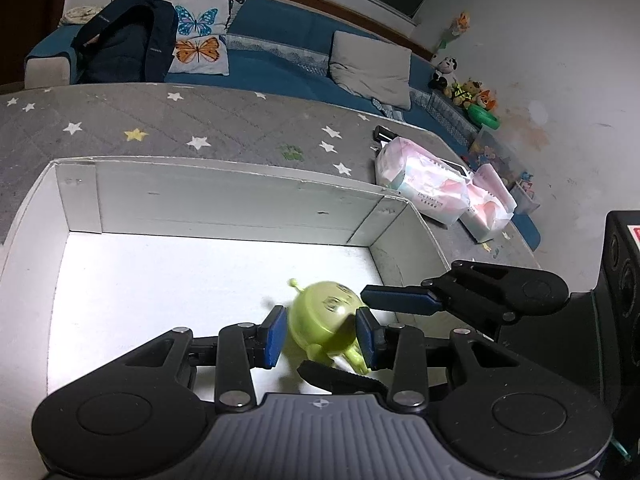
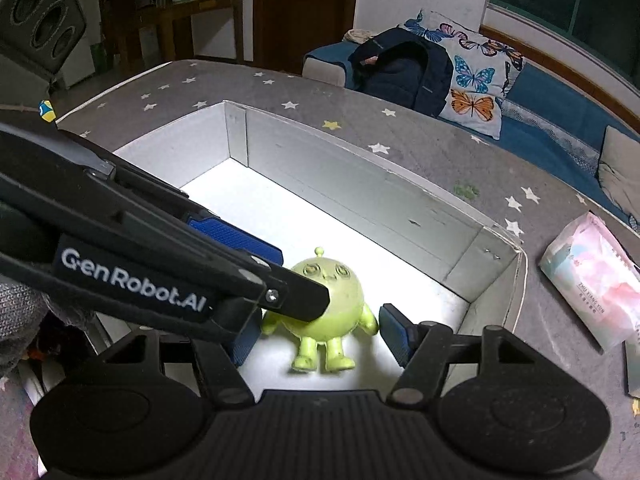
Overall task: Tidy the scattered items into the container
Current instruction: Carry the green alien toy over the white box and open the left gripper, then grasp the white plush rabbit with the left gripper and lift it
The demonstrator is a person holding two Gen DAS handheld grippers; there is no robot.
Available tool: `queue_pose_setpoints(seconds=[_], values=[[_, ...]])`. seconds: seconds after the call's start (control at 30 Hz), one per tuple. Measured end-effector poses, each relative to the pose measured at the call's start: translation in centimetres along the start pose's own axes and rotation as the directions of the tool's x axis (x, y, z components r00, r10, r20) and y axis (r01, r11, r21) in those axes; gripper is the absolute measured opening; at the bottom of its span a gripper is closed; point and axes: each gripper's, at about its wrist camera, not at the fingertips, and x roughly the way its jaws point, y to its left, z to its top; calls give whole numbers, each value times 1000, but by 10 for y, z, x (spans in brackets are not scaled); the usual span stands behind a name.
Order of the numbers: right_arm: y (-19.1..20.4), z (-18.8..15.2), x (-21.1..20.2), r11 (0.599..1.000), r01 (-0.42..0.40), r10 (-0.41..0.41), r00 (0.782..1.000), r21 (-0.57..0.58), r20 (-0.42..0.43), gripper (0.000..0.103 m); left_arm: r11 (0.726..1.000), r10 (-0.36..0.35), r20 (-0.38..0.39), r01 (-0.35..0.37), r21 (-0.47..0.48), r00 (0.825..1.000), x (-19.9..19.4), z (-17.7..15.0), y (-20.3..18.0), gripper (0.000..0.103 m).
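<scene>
On the white box (image 2: pixel 360 184) floor, the green toy (image 2: pixel 328 304) stands between both open claws, left (image 1: pixel 322 338) and right (image 2: pixel 320 340), ungripped.

White cardboard box (image 2: pixel 360 184): floor bare toward its far-left corner; round lime-green plastic figure (image 2: pixel 332 308) obstructs the near-right corner, flanked by both grippers.

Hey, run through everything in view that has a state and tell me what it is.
White box: open-topped, holding the green toy.
Green toy: inside the box, between both grippers' jaws.
Left gripper: around the toy; grip unclear.
Right gripper: open, pads clear of the toy.
Tissue packs: lying on the table, outside the box.
</scene>
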Motion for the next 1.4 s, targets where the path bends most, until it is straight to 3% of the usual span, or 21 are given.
queue_pose_setpoints(seconds=[0.23,0.3,0.43,0.5,0.83,0.97,1.17,1.4], values=[[1,-1,-18,1000,5,-7,997,20,74,80,1000,17,38,-16,-10,999,-19,-3,-1,40],[3,-3,-25,1000,5,-7,996,23,93,88,1000,17,53,-17,-9,998,-27,-6,-2,40],[12,-7,-49,1000,13,-16,986,15,165,93,1000,21,90,-20,-9,996,-47,-13,-6,40],[16,-11,-61,1000,13,-17,980,21,198,100,1000,23,107,-22,-14,994,-56,-19,-9,40],[47,-49,-112,1000,9,-14,944,17,330,103,999,25,162,-20,-27,987,-102,-57,-14,40],[61,-63,-121,999,-45,50,943,-25,328,103,1000,26,166,-24,-15,986,-114,-76,-21,40],[84,-86,-120,983,-167,182,949,-82,258,103,999,37,153,-32,-33,988,-128,-109,-21,40],[104,-97,-100,968,-216,235,959,-131,160,103,997,57,117,-49,-64,992,-133,-139,-16,40]])
